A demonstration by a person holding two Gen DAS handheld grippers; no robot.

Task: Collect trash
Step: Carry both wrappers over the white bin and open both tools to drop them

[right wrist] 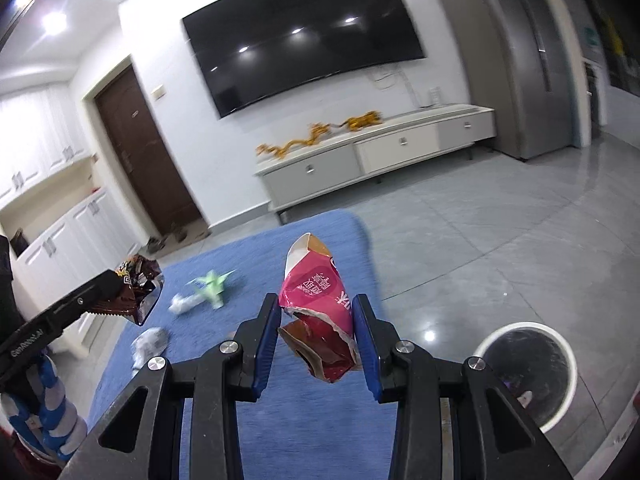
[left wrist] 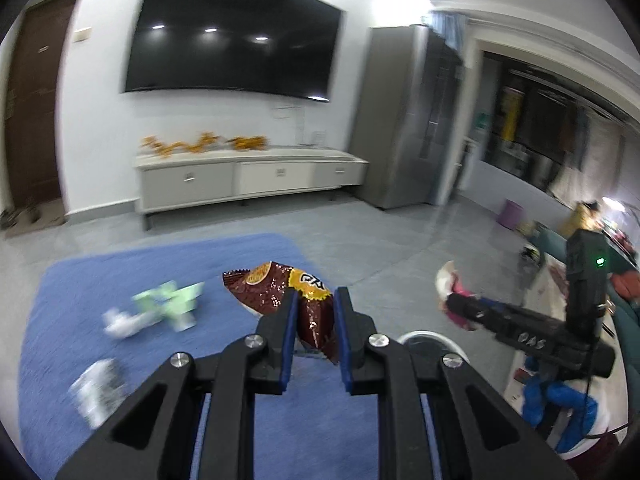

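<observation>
My left gripper is shut on a brown and orange snack bag, held above the blue rug; it also shows in the right wrist view. My right gripper is shut on a crumpled pink and white wrapper, also above the rug. A white trash bin with a dark liner stands on the floor to the lower right; its rim shows in the left wrist view. A green wrapper, a white crumpled paper and a white packet lie on the rug.
A low white TV cabinet stands against the far wall under a large TV. A grey fridge is at the right, a brown door at the left. A purple bin stands far right. Grey tiled floor surrounds the rug.
</observation>
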